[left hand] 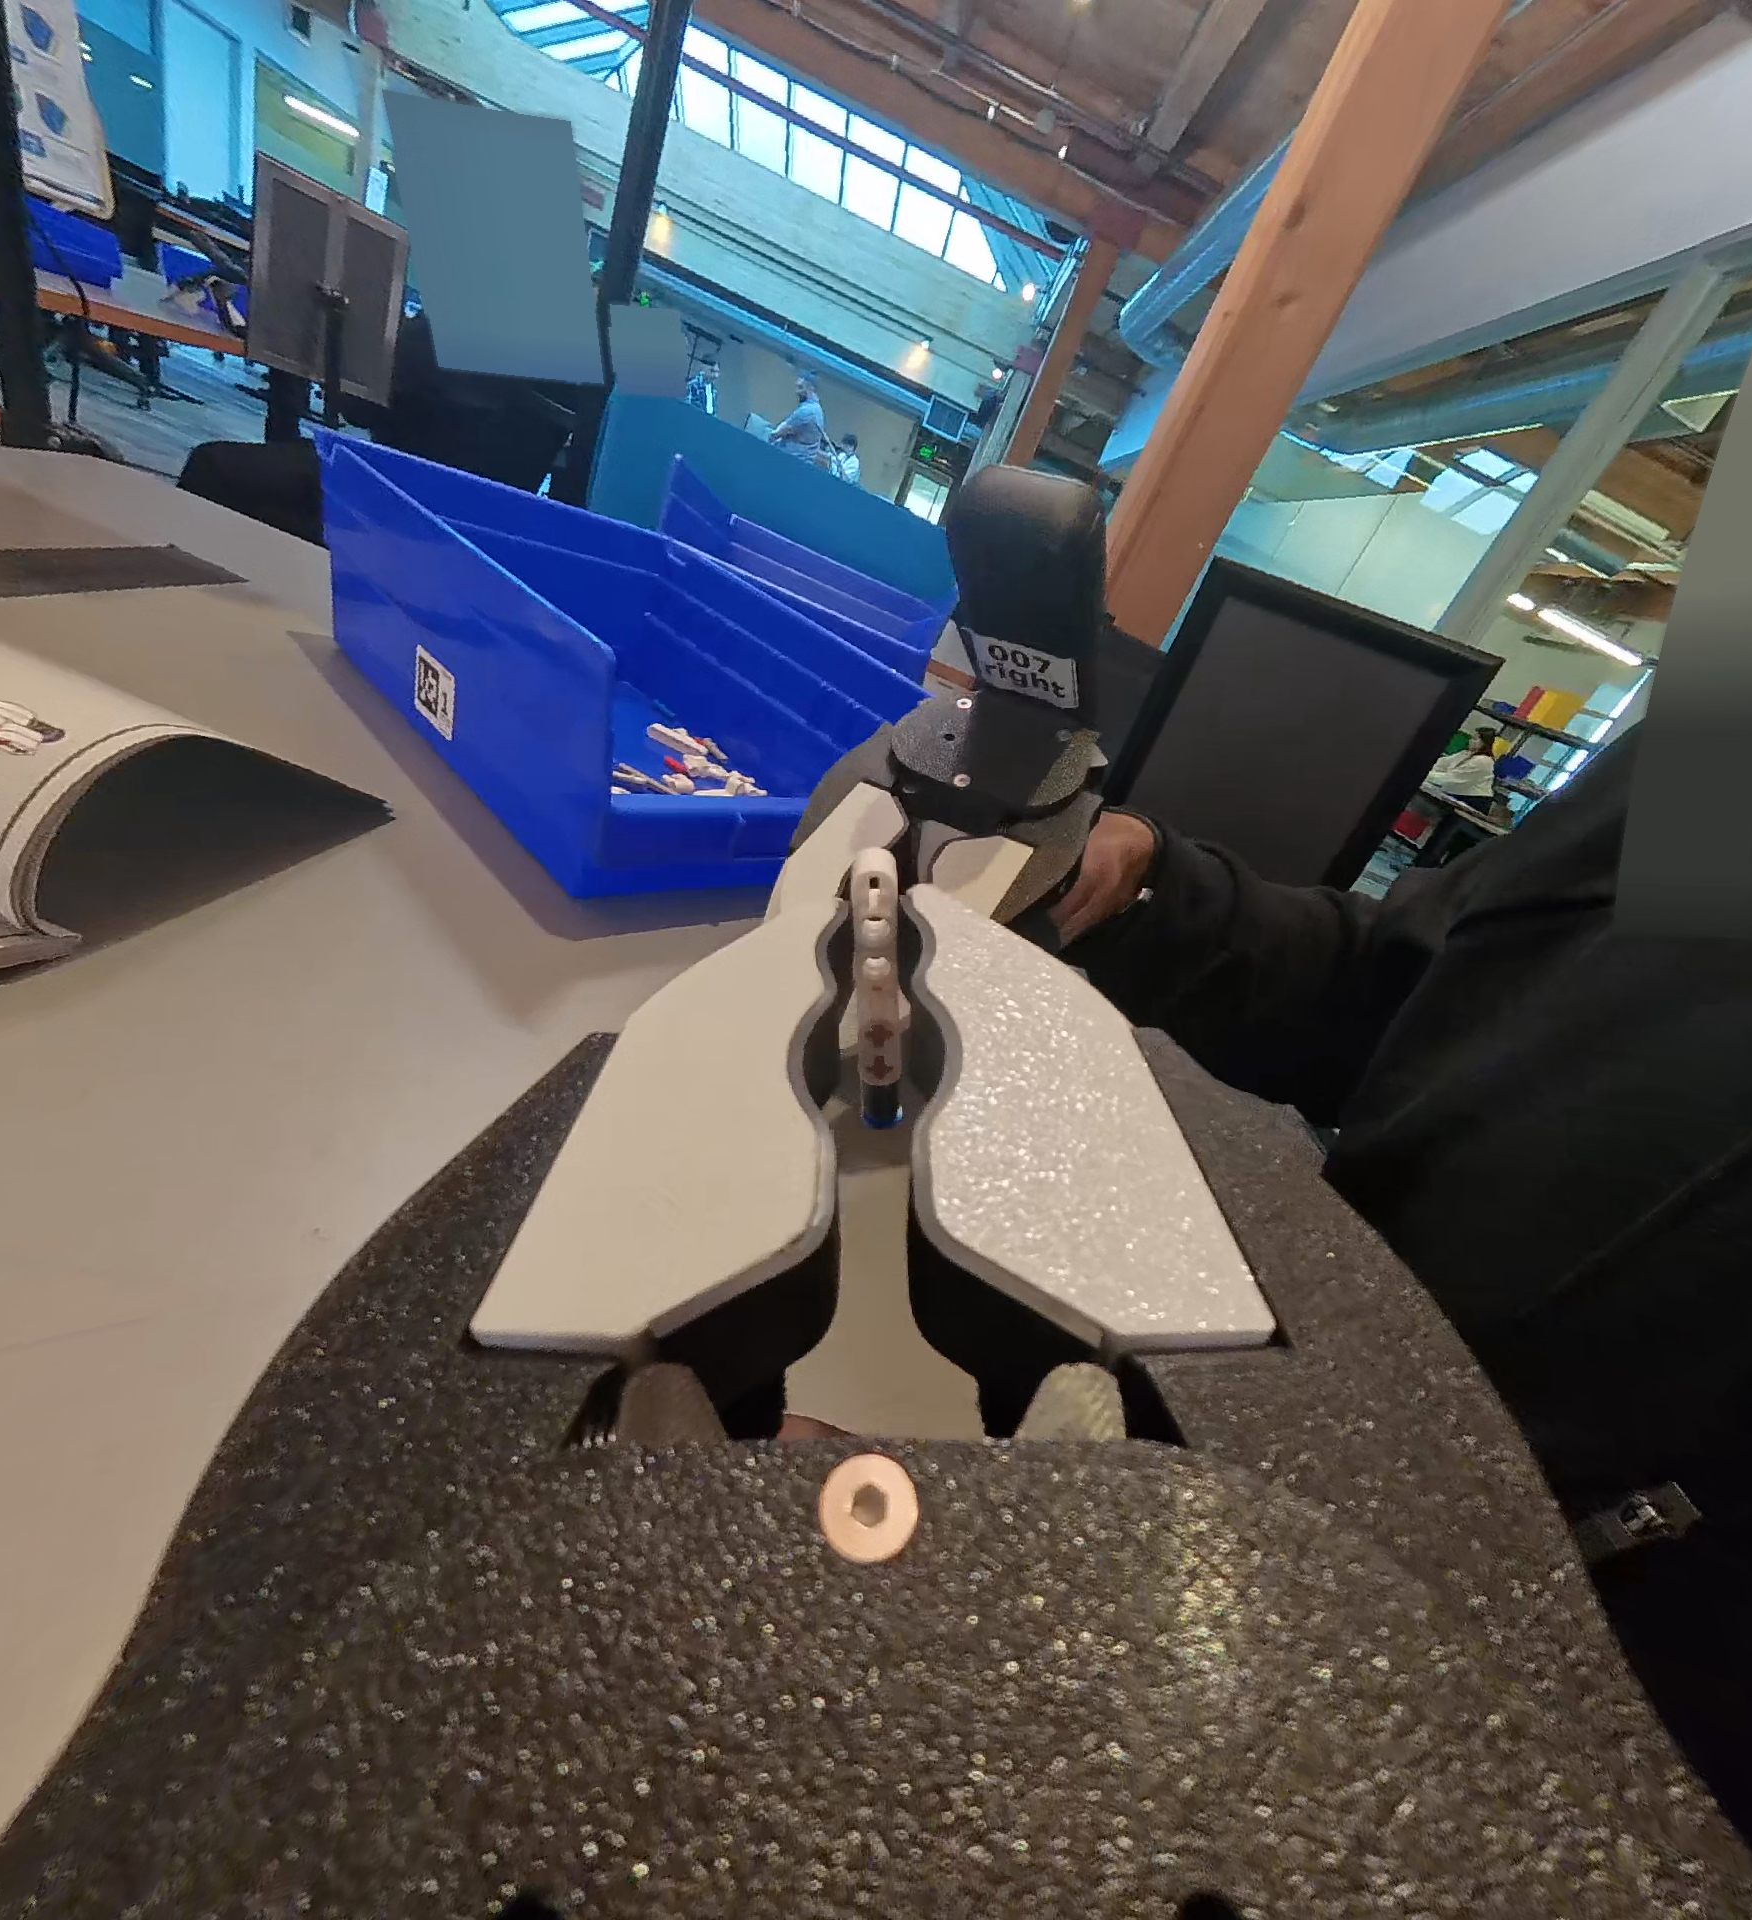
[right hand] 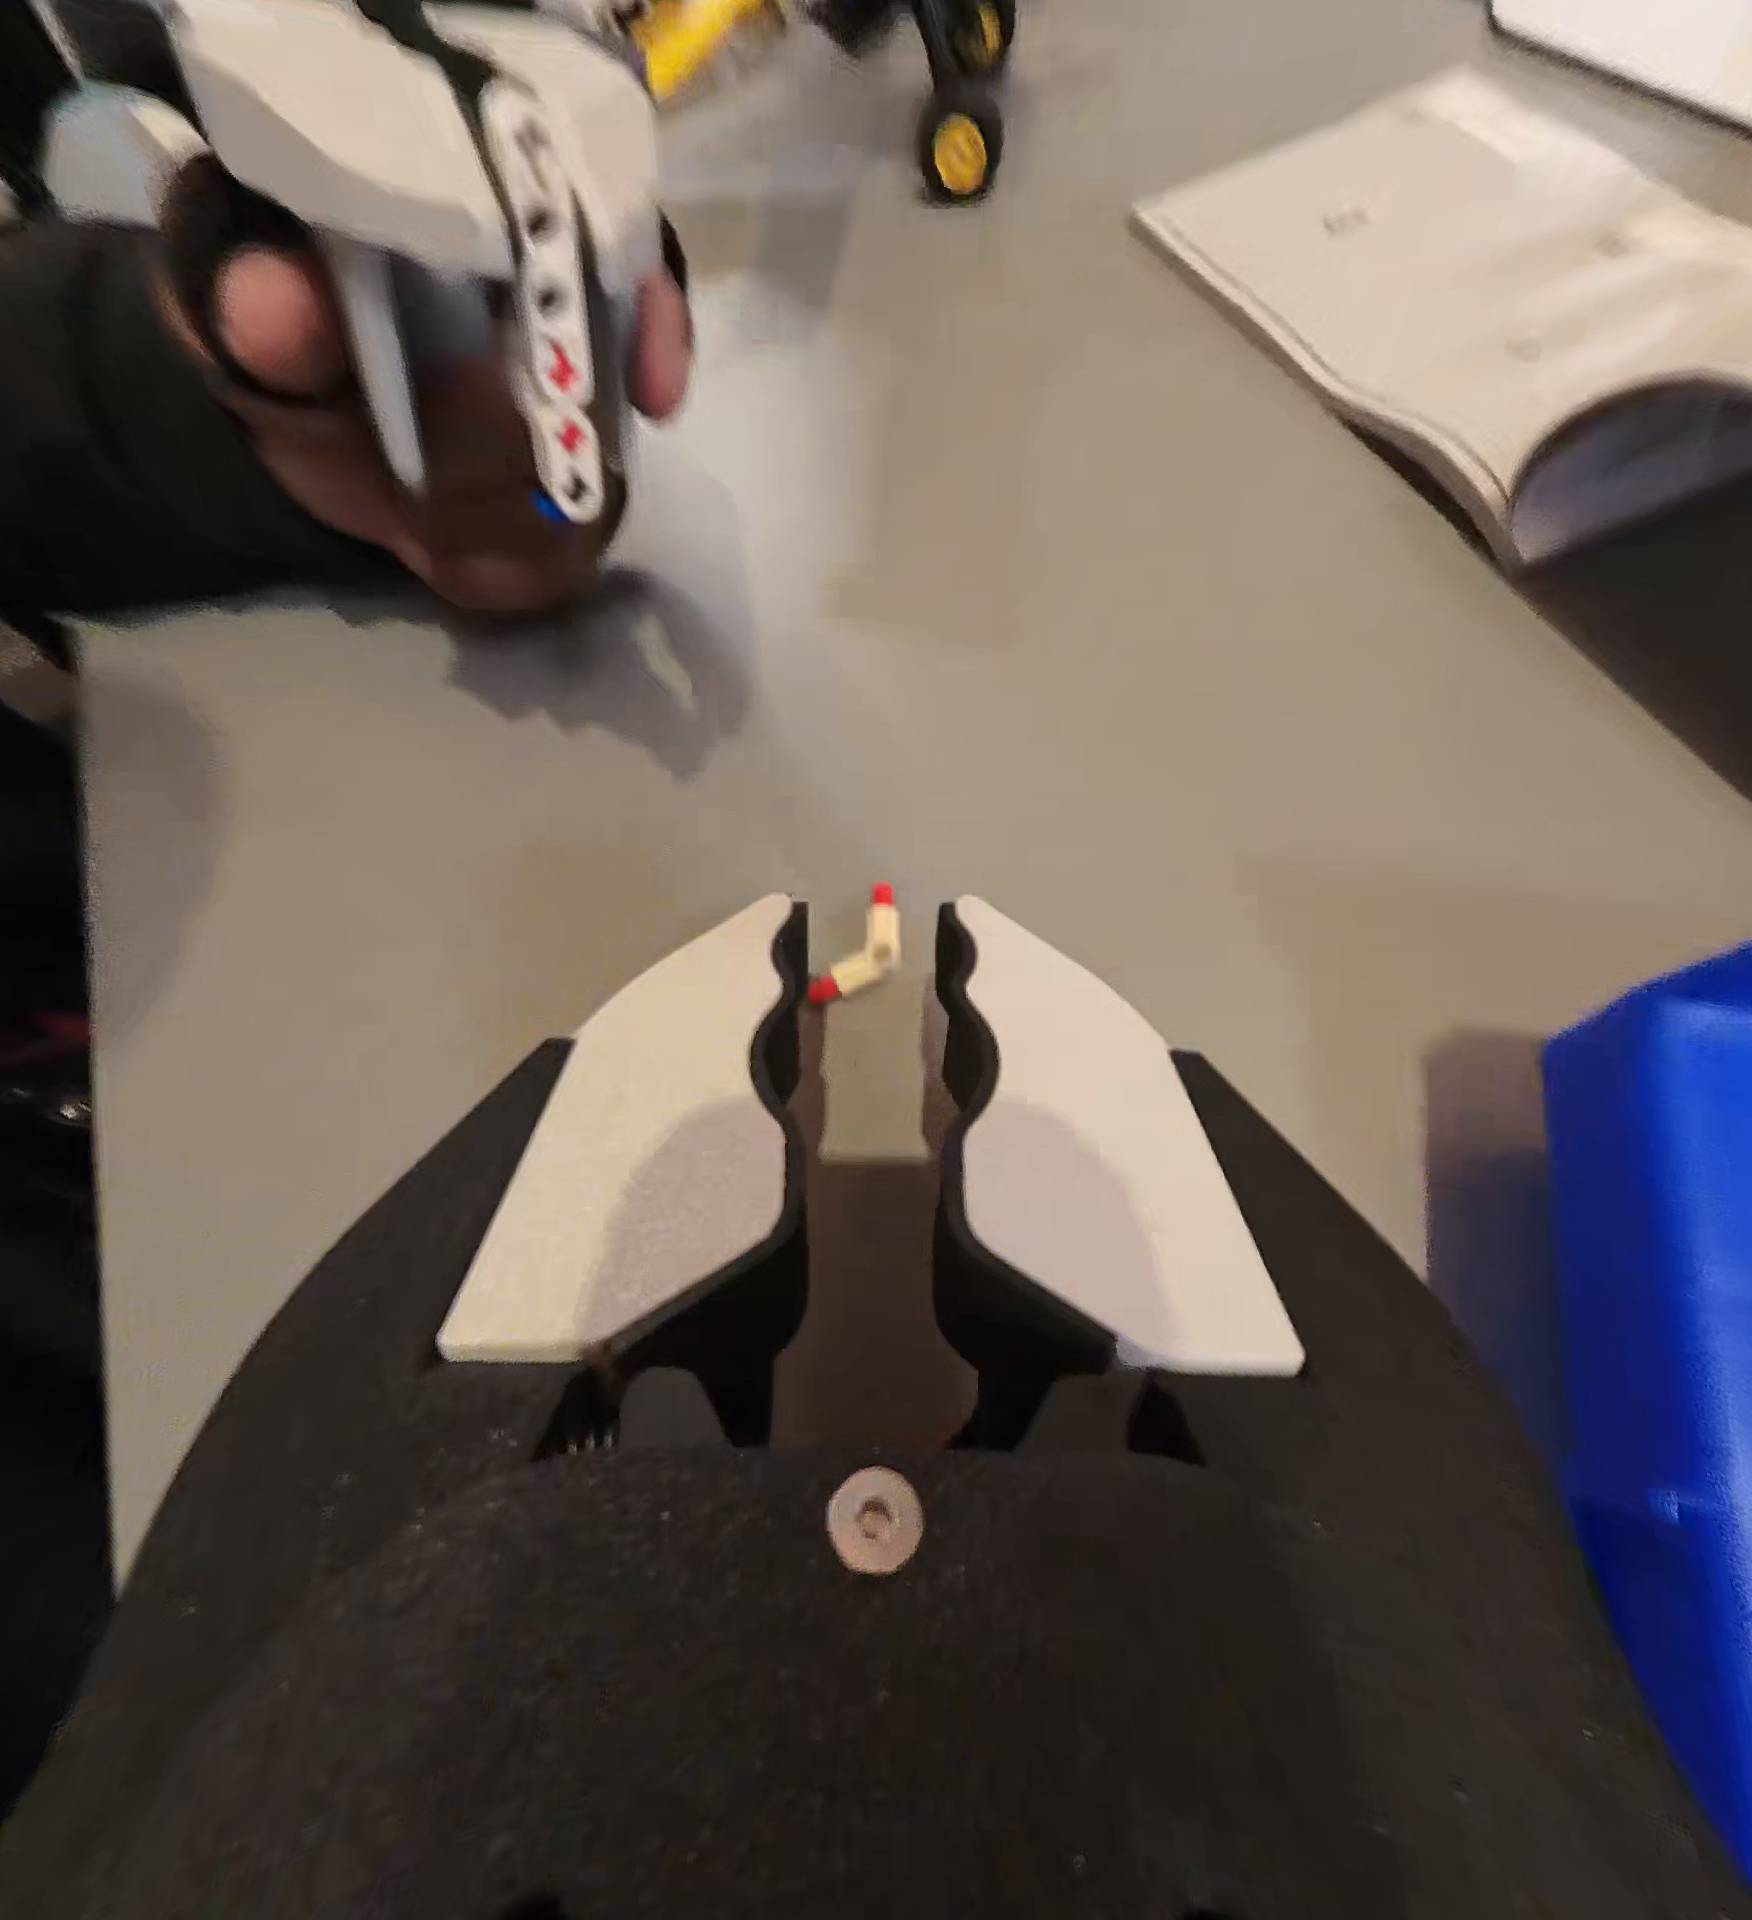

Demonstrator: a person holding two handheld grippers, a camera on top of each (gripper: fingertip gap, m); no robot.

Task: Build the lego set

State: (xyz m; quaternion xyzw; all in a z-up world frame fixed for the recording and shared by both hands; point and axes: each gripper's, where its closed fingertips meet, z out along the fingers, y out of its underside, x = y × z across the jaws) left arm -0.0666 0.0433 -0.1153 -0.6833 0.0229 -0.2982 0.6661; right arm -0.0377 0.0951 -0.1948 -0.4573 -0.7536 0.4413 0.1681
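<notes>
My left gripper (left hand: 877, 909) is shut on a white beam with holes (left hand: 874, 966); the beam carries two red cross pins and a blue pin at its near end. The beam stands up between the pads. The right wrist view shows the same gripper (right hand: 539, 208) with the beam (right hand: 555, 343) at the upper left, a hand around it. My right gripper (right hand: 872, 909) is open above the grey table (right hand: 1059, 675). A small bent white connector with red ends (right hand: 867, 961) lies between its fingertips, and neither pad presses on it. The right gripper (left hand: 997, 748) also shows just beyond my left fingertips.
A blue bin (left hand: 498, 665) with several small white and red parts stands on the table; its corner shows at the right (right hand: 1703, 1299). An open booklet (left hand: 41, 790) lies to the left, and shows at the upper right (right hand: 1474, 312). A black-and-yellow wheel (right hand: 960, 135) stands at the far edge. About 10 cm separates my left fingertips from my right. It is some 25 cm from my left tips to the black-and-yellow wheel (right hand: 960, 135).
</notes>
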